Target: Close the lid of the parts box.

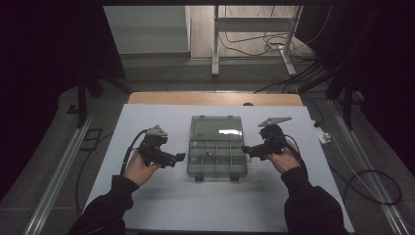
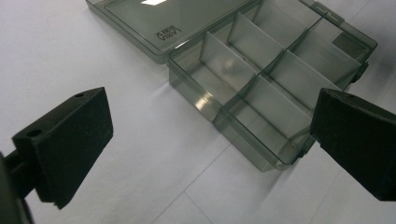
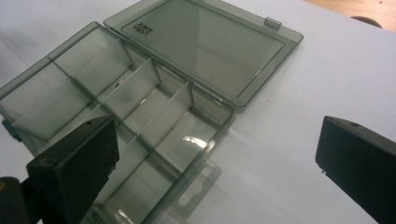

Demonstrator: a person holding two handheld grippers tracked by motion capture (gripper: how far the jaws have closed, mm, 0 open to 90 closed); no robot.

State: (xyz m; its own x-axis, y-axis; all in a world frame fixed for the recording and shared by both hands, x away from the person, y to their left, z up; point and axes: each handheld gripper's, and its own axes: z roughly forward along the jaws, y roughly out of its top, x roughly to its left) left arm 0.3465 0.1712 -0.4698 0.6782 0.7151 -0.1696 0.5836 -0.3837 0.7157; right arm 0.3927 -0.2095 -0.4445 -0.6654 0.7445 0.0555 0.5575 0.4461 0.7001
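A smoky clear plastic organiser box lies open in the middle of the white table, its lid folded flat toward the far side. Dividers split the tray into several compartments. A small dark item lies in one middle compartment. My left gripper hovers just left of the box, open, with nothing between its jaws. My right gripper sits at the box's right edge, open and holding nothing.
The white tabletop spreads around the box, with a wooden strip at its far edge. A small white part lies near the right edge. Cables run over the floor to the right, and a metal desk frame stands beyond.
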